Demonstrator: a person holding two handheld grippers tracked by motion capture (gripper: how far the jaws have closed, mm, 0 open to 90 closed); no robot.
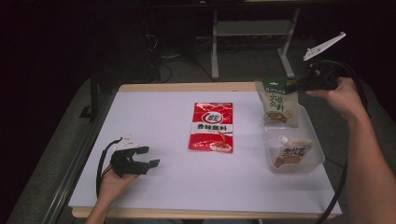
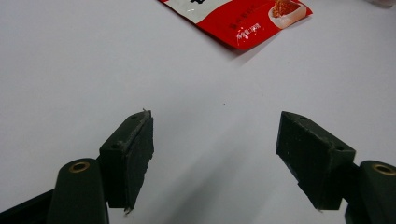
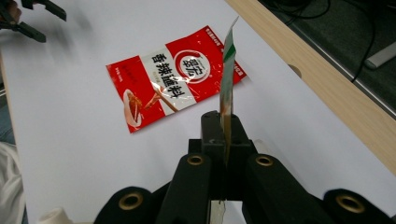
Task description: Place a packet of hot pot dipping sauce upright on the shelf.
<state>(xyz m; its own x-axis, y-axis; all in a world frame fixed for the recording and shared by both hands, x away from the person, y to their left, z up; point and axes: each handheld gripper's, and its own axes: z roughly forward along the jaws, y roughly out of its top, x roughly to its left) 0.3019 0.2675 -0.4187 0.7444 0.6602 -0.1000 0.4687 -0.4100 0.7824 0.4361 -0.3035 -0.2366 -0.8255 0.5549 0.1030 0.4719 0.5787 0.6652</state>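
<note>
Your right gripper (image 1: 295,86) is clamped on the top edge of the green sachet (image 1: 279,103), which hangs at the upper right of the high view over the clear tub (image 1: 317,156). Your left gripper (image 1: 148,157), lower left, gapes empty on the table (image 1: 154,116).

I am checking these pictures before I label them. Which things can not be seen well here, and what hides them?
- Green sachet in the right claw: in the right gripper view it shows edge-on, so its face cannot be read.
- Spouted pouch: in the high view it lies in the clear tub; its print is too small to read.
- Red sachet: cut off by the top edge of the left gripper view.
</note>
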